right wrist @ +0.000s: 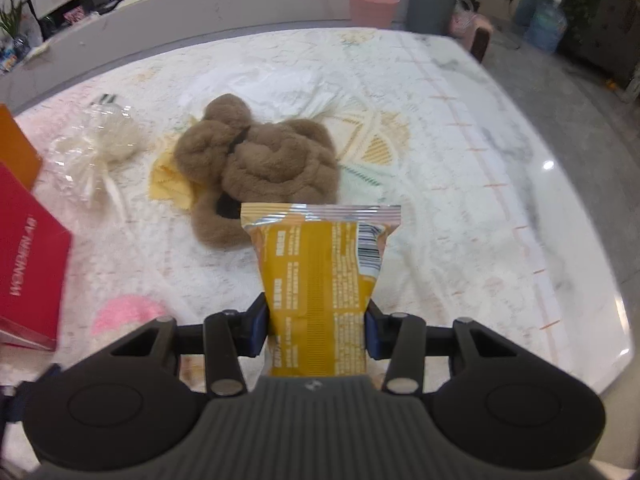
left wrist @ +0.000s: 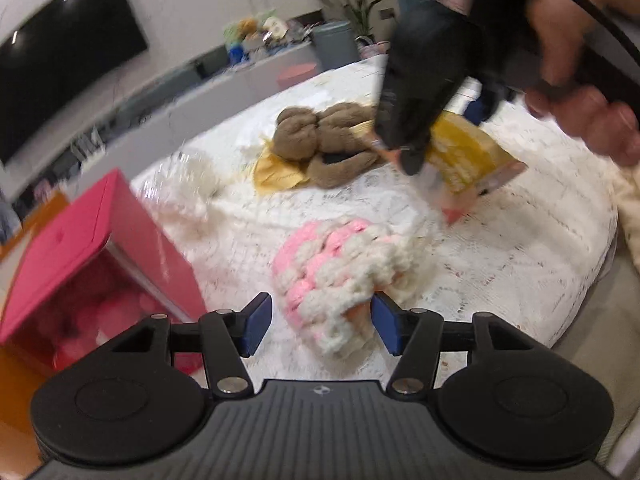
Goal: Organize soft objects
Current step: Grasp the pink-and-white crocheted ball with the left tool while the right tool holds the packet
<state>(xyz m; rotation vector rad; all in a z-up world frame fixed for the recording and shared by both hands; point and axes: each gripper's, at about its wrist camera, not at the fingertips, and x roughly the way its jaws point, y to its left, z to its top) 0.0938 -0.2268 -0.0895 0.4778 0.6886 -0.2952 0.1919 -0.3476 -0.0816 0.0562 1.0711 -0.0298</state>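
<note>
My right gripper (right wrist: 316, 330) is shut on a yellow snack packet (right wrist: 320, 272) and holds it above the table; both show in the left wrist view, the gripper (left wrist: 408, 148) and the packet (left wrist: 468, 156). My left gripper (left wrist: 322, 324) is open, its blue pads on either side of a pink and white knitted hat (left wrist: 340, 268), which shows partly in the right wrist view (right wrist: 124, 314). A brown plush toy (right wrist: 256, 164) (left wrist: 320, 140) lies on a yellow cloth (right wrist: 172, 184) mid-table. A cream fluffy thing in clear wrap (right wrist: 100, 140) (left wrist: 184, 192) lies to the left.
A red box (left wrist: 100, 264) (right wrist: 28, 256) lies open on its side at the left, with an orange box (right wrist: 16, 144) behind it. The table has a white lace cover (left wrist: 520, 248). A pink bin (right wrist: 372, 8) and a grey bin (right wrist: 432, 0) stand beyond the table.
</note>
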